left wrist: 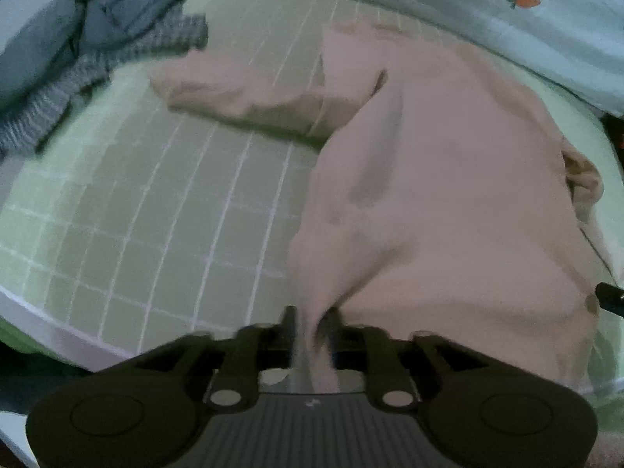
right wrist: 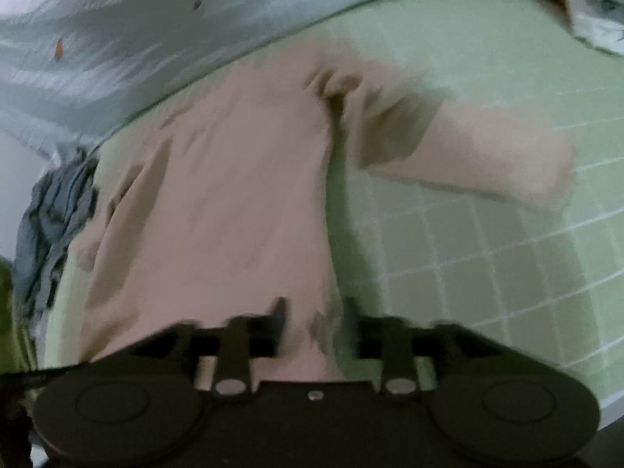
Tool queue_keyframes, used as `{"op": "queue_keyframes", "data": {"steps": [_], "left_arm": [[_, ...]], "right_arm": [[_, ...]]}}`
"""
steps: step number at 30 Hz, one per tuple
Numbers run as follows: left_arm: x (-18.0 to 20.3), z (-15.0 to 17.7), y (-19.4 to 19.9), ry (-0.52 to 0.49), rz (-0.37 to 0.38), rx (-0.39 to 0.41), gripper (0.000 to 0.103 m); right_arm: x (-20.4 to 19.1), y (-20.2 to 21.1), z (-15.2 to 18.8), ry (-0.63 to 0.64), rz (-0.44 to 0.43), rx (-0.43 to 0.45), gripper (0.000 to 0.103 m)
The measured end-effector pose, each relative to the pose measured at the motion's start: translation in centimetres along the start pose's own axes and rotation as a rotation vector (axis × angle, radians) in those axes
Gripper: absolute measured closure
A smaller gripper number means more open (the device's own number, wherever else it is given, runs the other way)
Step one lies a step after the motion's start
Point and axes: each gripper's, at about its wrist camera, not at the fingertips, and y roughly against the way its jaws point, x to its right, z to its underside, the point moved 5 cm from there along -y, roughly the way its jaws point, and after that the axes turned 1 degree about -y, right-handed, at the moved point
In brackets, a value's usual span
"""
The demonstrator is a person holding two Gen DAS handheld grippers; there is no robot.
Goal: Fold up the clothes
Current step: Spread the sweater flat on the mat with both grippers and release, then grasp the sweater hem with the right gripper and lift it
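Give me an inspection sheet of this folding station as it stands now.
Surface: green grid mat, lying flat.
Job's things: pink long-sleeved top spread on the mat, one sleeve stretched sideways.
Clutter: heap of grey clothes at the mat's far corner.
Grippers: left tool shut on the top's hem; right tool has hem fabric between its fingers, blurred.
Cables: a dark cord runs off the left edge of the right wrist view.
Surroundings: pale sheet with carrot print beyond the mat.
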Motion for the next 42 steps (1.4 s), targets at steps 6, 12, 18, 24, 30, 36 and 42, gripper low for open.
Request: {"op": "queue_keyframes", "data": {"steps": [6,12,18,24,30,36,42], "left_arm": [[2.1,-3.1,1.5,0.033,-0.02,0.142,0.029],[5.9,-4.3,1.9,0.051,-0.05,0.185,0.024],[10.2,-4.8,2.0,0.039,-0.052,0.178,0.022],[13.3,-4.8,1.5,0.015,-0.066,0.144,0.022],[15.4,-5.1,0.9,-0.019,-0.063,0.124,0.022],[15.2,-5.4,0.6,-0.022,-0.072,0.109,0.022],[12.8,-7.1,-0.1,0.038,-0.094,0.089,0.022]], "right_arm": [[4.0,0.3,-2.8,-0.055,0.107,0.106,0.04],[9.0,-0.8,-6.4,0.021,0.319,0.197,0.029],[12.6,-2.4,-8.0,-0.005,0.339,0.19,0.027],[17.0,-0.9,-8.9,-0.079,0.403,0.23,0.096],[22.3,1.1,-10.0,-0.167,0.505,0.277,0.096],[26.8,3.1,-10.9,-0.238,0.617,0.309,0.095],[24.5,3.1,-12.1,-0.191,0.682,0.305,0.034]]}}
